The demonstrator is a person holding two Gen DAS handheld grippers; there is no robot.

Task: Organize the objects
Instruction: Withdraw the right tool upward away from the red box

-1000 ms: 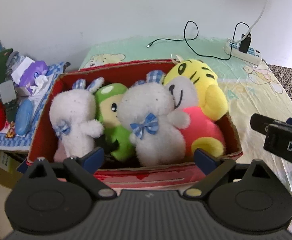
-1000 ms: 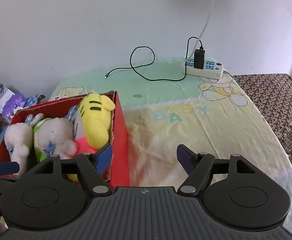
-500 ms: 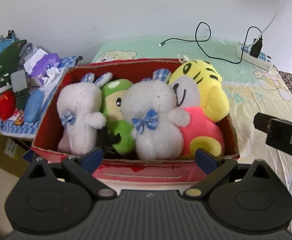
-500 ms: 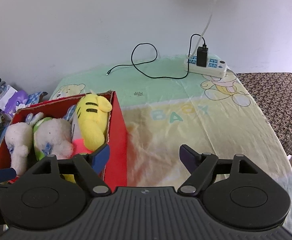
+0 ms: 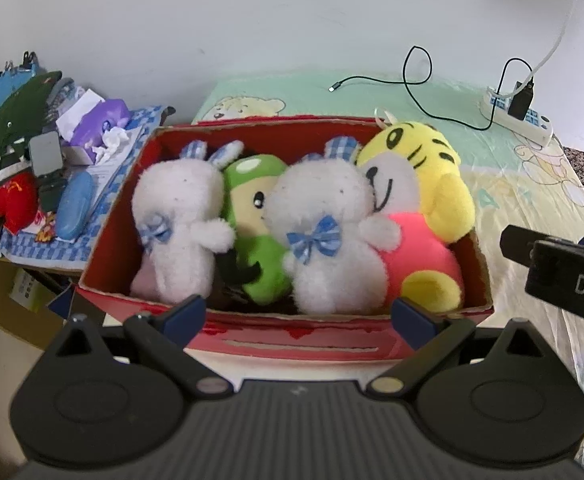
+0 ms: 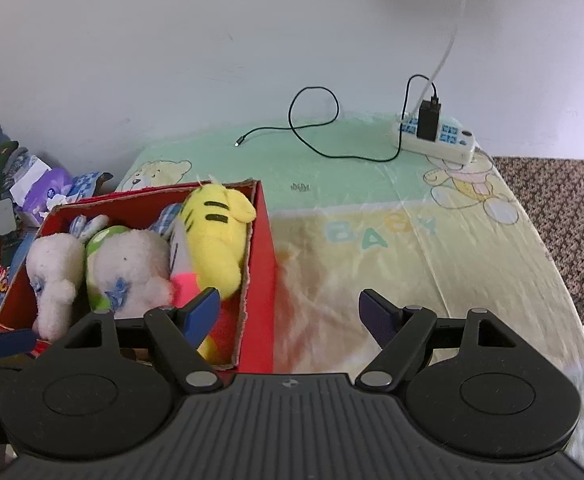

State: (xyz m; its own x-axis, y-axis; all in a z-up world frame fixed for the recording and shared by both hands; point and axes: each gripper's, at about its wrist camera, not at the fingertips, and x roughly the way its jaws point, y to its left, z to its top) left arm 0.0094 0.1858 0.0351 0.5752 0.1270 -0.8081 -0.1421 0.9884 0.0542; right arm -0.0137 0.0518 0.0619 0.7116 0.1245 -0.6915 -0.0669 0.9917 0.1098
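Where the red cardboard box [image 5: 284, 336] stands on the bench with the pastel baby-print cloth [image 6: 411, 248], packed side by side inside it: white plush rabbit with blue bow [image 5: 176, 224] at the box's left end, then green plush figure [image 5: 256, 216], second white plush rabbit with blue bow [image 5: 323, 240], and yellow plush tiger in pink shirt [image 5: 419, 200] at the box's right end. Left gripper [image 5: 293, 314] just before the box's near wall, spread wide, nothing between the pads. Right gripper [image 6: 290, 314] over the box's right wall, also spread, pinching nothing. White power strip [image 6: 437, 140] and black cable [image 6: 311, 132] well beyond the box, near the wall.
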